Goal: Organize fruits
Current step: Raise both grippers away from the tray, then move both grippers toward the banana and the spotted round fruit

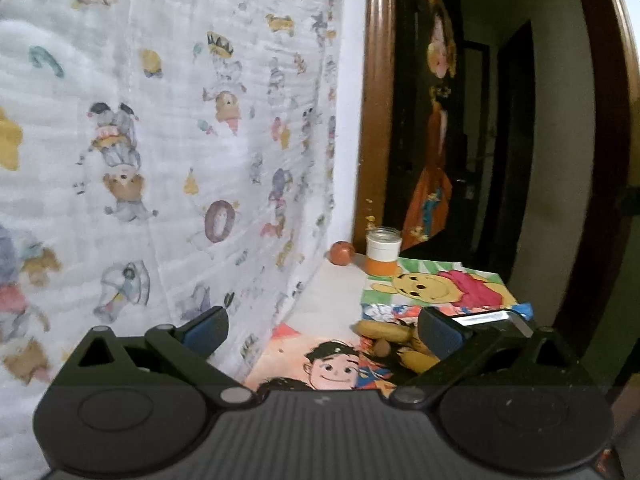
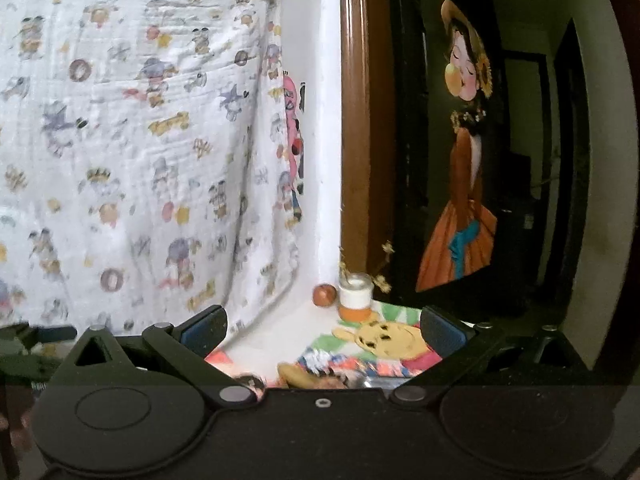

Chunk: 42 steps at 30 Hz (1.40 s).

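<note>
The left gripper [image 1: 324,330] has its jaws wide apart with nothing between them; its blue pads [image 1: 206,330] frame a white tabletop [image 1: 336,300] covered in part by cartoon pictures. The right gripper [image 2: 324,330] is spread just as wide and holds nothing.

The fruit sits in two places. A bunch of bananas [image 1: 386,332] lies on the pictures near the left gripper's right-hand finger, with a small brown round fruit [image 1: 382,347] touching its near side. In the right wrist view the bananas [image 2: 300,374] show blurred at the bottom edge, just above the gripper body. Well apart from them, in the far corner where wall meets door frame, a red-orange apple [image 1: 341,253] rests on the bare table, just beside a jar [image 1: 383,250] with a white band and orange base — the two appear to be nearly touching. The right wrist view shows the same apple [image 2: 324,295] and jar [image 2: 355,295] side by side.

A bear picture [image 1: 436,286] lies flat between jar and bananas. A printed white cloth [image 1: 160,140] hangs along the left — and a painting [image 2: 464,152] of a girl in an orange dress stands behind the jar.
</note>
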Each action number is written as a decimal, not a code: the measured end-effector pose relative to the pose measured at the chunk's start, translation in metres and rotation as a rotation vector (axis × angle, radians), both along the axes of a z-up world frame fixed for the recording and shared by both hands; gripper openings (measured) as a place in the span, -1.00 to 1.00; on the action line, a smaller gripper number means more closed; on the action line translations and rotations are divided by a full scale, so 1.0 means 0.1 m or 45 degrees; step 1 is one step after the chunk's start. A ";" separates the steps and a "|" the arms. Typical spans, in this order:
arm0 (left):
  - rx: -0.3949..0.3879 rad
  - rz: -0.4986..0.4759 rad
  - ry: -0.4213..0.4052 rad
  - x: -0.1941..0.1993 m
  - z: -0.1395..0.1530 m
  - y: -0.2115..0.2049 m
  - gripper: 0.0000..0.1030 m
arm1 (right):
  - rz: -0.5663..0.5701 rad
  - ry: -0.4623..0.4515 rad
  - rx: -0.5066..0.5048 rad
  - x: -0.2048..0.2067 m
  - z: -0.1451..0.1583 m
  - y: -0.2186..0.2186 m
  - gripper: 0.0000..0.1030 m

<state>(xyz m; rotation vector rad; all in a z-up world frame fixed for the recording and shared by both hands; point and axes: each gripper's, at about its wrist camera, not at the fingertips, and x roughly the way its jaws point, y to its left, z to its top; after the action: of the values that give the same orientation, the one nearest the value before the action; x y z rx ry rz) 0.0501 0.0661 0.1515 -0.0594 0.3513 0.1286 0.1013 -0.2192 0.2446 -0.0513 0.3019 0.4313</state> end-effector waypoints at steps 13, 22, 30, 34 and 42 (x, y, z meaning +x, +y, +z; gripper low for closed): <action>0.045 -0.072 0.120 0.90 -0.55 0.10 1.00 | 0.182 0.137 -0.164 0.75 -0.91 0.33 0.99; 0.072 -0.217 0.217 1.47 -0.98 -0.04 1.00 | 0.285 0.266 -0.268 1.02 -1.46 0.43 0.99; 0.087 -0.315 0.286 1.84 -1.28 -0.17 1.00 | 0.368 0.323 -0.374 1.11 -1.74 0.43 0.99; 0.104 -0.342 0.323 2.02 -1.39 -0.20 1.00 | 0.404 0.312 -0.470 1.23 -1.83 0.49 0.96; -0.032 -0.390 0.388 2.34 -1.54 -0.12 0.99 | 0.520 0.379 -0.595 1.54 -2.04 0.66 0.58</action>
<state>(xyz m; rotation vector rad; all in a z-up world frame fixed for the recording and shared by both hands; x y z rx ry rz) 0.2845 0.0537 -0.0025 -0.0102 0.6613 -0.1727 0.2551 -0.1534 0.0408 -0.5158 0.6879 0.7688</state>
